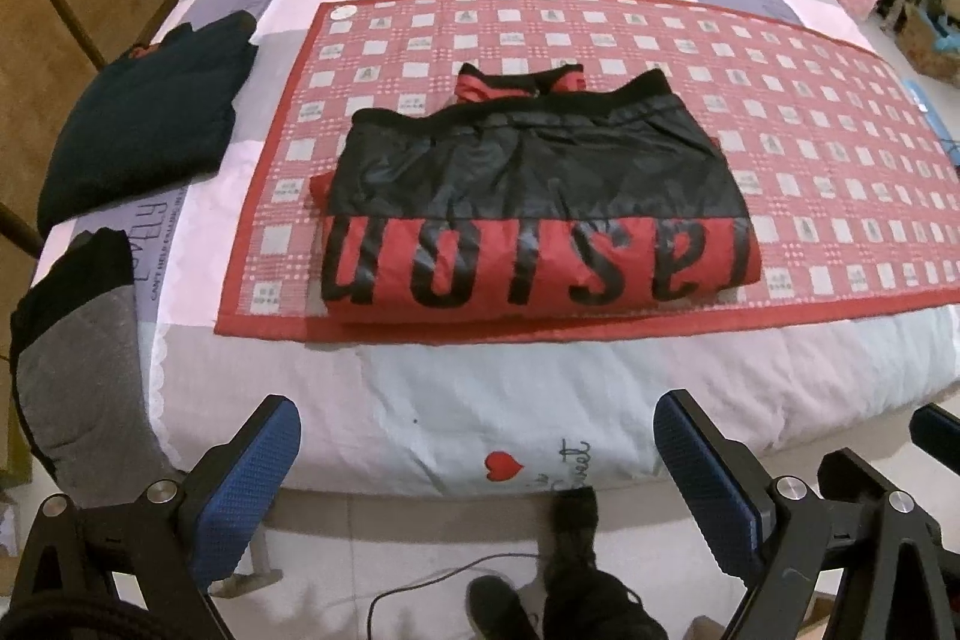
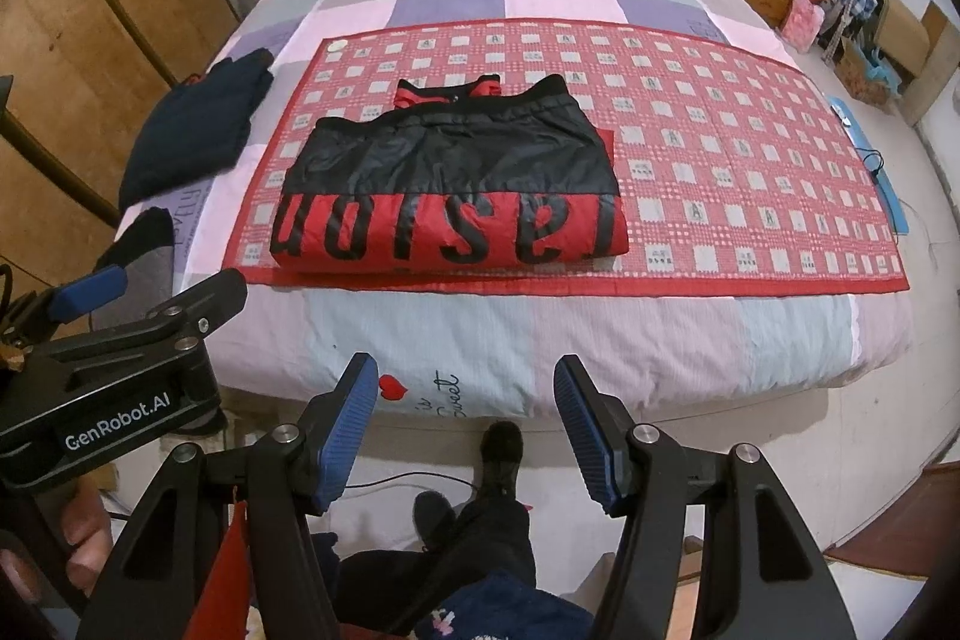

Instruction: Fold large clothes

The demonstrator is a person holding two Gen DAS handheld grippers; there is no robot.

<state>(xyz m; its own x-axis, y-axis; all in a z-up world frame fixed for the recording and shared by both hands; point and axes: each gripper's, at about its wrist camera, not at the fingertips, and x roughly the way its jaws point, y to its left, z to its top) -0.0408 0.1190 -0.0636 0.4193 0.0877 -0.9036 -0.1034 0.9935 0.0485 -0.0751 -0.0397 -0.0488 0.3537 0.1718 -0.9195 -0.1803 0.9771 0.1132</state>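
Jacket (image 1: 534, 202) lying folded on the checked mat (image 1: 810, 112), well ahead of both sets of jaws.
We're holding left gripper (image 1: 477, 466) and right gripper (image 2: 467, 424) wide, empty; shiny padded fabric is looking light, soft, slippery, so we're judging the thick folded near edge the safest hold.

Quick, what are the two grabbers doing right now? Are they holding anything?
Left gripper: open, holding nothing, above the near edge of the bed.
Right gripper: open, holding nothing; the folded red and black jacket lies untouched on the mat.
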